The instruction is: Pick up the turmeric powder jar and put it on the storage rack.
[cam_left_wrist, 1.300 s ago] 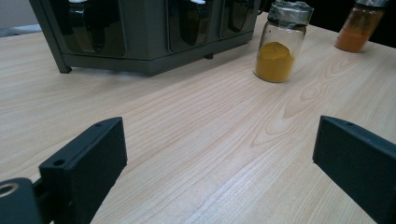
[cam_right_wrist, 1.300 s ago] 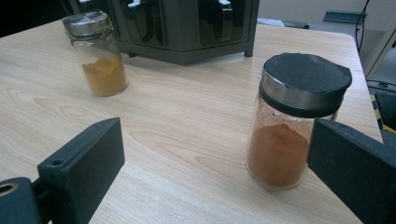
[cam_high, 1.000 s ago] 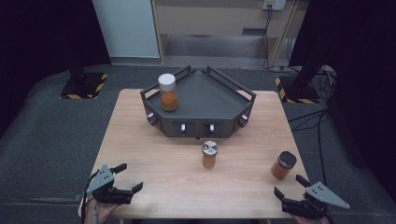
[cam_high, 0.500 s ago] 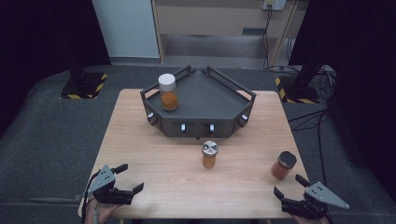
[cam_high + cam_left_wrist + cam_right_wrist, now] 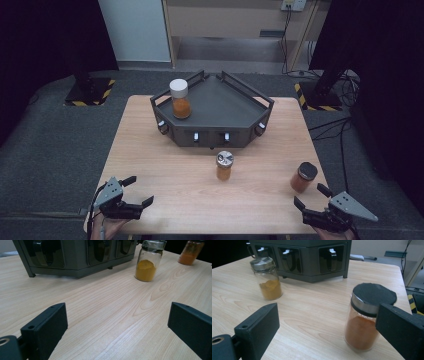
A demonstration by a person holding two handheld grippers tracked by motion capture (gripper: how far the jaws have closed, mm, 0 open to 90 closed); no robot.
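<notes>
Nearest the right gripper (image 5: pixel 314 197), a black-lidded jar (image 5: pixel 303 177) of orange powder stands on the bench (image 5: pixel 150 150), just ahead of its released jaws. Further left stands a silver-lidded jar (image 5: pixel 224 165). Well apart, the left gripper (image 5: pixel 137 190) rests with jaws released, empty.

Your right gripper (image 5: pixel 327 332) hovers over the wooden table (image 5: pixel 312 305), jaws wide apart. A black-lidded jar (image 5: pixel 367 317) of orange powder stands just before the right jaw; a silver-lidded jar (image 5: pixel 267 280) stands farther left, near the dark rack (image 5: pixel 307 260).
</notes>
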